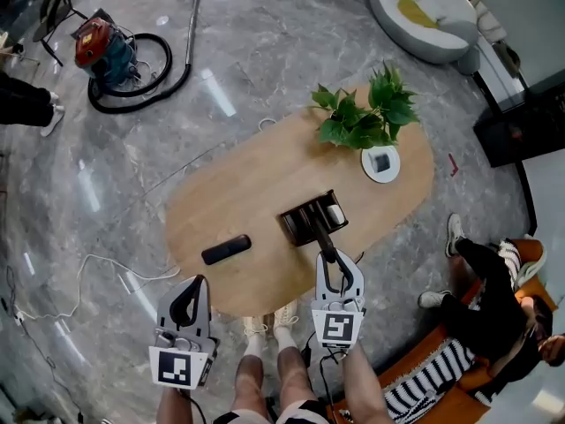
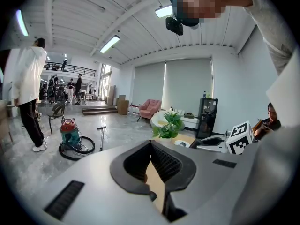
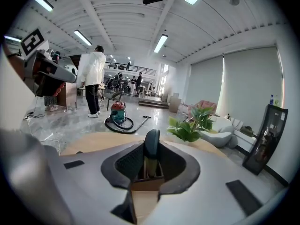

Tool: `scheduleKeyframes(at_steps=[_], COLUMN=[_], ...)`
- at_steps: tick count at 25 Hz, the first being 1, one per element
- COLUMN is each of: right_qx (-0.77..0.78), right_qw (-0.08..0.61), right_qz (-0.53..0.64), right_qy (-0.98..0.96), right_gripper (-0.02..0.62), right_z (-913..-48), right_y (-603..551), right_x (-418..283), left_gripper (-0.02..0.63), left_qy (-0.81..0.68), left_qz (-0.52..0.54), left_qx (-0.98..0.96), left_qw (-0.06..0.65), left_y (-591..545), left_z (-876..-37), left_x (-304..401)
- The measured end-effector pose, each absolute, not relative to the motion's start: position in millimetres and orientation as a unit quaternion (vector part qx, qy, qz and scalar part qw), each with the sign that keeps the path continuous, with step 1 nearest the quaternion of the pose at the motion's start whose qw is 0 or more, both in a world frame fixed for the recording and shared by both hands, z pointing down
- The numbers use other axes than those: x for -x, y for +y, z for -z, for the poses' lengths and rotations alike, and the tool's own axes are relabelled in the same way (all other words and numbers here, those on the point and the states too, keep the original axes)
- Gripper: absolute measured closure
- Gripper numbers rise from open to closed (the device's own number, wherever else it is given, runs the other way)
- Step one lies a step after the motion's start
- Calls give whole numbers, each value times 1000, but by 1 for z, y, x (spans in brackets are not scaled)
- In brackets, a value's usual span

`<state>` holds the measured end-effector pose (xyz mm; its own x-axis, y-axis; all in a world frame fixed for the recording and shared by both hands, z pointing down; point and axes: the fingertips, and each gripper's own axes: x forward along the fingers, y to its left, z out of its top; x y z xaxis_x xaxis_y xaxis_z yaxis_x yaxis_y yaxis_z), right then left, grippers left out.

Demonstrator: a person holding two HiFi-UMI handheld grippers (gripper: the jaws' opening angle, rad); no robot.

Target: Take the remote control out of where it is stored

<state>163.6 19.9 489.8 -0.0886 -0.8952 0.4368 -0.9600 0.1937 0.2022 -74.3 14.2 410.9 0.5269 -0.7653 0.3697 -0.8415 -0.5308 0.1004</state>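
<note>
Clamping the dark remote control (image 1: pixel 320 230) in the right gripper (image 1: pixel 334 261), at the storage box (image 1: pixel 290 222) mid-frame on the oval wooden table (image 1: pixel 265 175).

Slanting along its long axis from the box toward the lower right: far end inside the box, near end between pads pressed against it. In the right gripper view (image 3: pixel 151 146), standing upright, rounded tip toward the top of the frame. At lower left, left gripper (image 1: pixel 192 283) with jaws parted around nothing. Left of the box, a second black remote (image 1: pixel 226 249) lying flat.
</note>
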Motion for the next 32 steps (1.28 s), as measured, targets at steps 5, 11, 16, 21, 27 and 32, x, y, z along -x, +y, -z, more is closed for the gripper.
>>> scheduleKeyframes(at_steps=[5,11,16,21,27,32], right_qx=[-635,-623,-610,-594,-575,-566], right_qw=[225,232,229,231,244,258], right_qz=[-51,-34,-21,-19,-24,-32], right_qy=[-737,-746,-758,-770,-780,-783], right_gripper=[494,494,494,494,494,494], right_z=[-467,-447,-436,-437,-455,-480], right_y=[23,30,33,40,51,61], right_x=[-156,-140,-119,-95,-74,-64], left_gripper=[601,601,601,601,601,601], left_qy=[-466,-488,-506,-526,-532,-532], left_qz=[-128,-134,-130,-123,-123,-128], left_qx=[-865,-854,-846,-835,-829,-827], left_qw=[134,120,108,104,117,128], left_y=[21,32,37,45,61,71], left_z=[-397,-390,-378,-374,-389,-404], left_x=[83,106,128,154,171,177])
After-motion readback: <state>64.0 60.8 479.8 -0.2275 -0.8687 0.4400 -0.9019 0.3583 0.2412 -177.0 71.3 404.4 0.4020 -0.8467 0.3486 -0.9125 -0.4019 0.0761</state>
